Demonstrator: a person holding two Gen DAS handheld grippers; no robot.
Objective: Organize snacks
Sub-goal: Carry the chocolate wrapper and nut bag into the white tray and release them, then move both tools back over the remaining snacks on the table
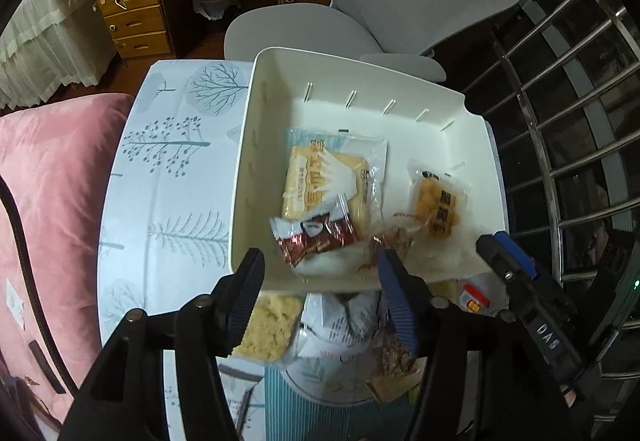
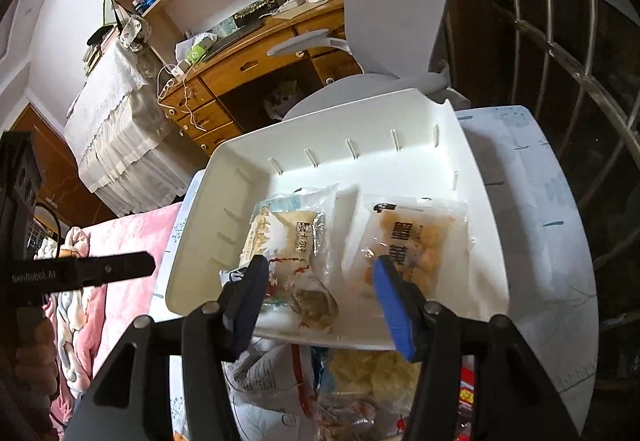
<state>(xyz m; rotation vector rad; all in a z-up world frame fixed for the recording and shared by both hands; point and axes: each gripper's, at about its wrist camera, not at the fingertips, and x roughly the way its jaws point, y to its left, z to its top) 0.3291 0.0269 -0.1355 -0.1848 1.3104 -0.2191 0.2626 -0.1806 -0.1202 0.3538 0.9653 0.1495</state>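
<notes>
A white bin (image 1: 245, 145) (image 2: 188, 241) stands on the table and holds a bread packet (image 1: 324, 181) (image 2: 280, 233) and an orange snack packet (image 1: 436, 205) (image 2: 416, 237). My left gripper (image 1: 320, 277) is open over the bin's near edge. A blurred red-and-white packet (image 1: 316, 239) sits loose between its fingertips, touched by neither pad. My right gripper (image 2: 320, 281) is open too. A clear packet with a brown snack (image 2: 314, 303) lies in the bin under the gap. One right finger (image 1: 500, 257) shows in the left wrist view. The left gripper's body (image 2: 100, 271) shows in the right wrist view.
Loose snacks lie in front of the bin: a yellow crumbly one (image 1: 268, 325) (image 2: 380, 373) and a white packet (image 1: 340, 321) (image 2: 272, 365). The tree-print tablecloth (image 1: 168, 161) meets a pink quilt (image 1: 48, 181) on the left. A grey chair (image 1: 400, 1) and metal railing (image 1: 560, 101) stand behind.
</notes>
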